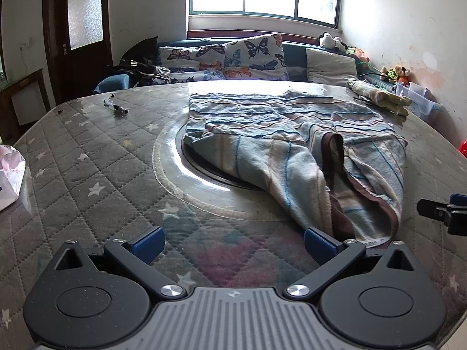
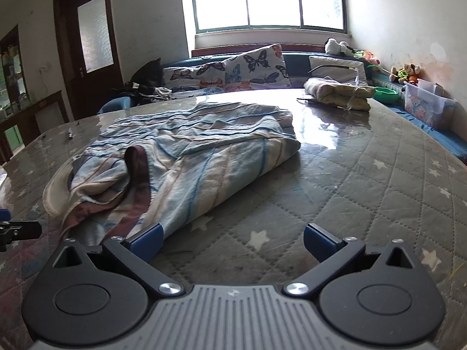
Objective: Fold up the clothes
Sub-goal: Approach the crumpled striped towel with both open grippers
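Striped blanket [image 1: 292, 145], partly folded with a brown-edged corner turned up, lies across the middle of the quilted table [image 1: 87, 160]. Left gripper [image 1: 233, 243] and right gripper [image 2: 233, 240] hover at the near edge, jaws wide apart, empty. Folded cloth [image 2: 338, 92] rests at the far right edge.

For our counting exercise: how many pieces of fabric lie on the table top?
2. The striped blue cloth lies crumpled in the middle, just ahead of both open grippers. A folded pale cloth sits at the far right edge. Others could be hidden beyond view.
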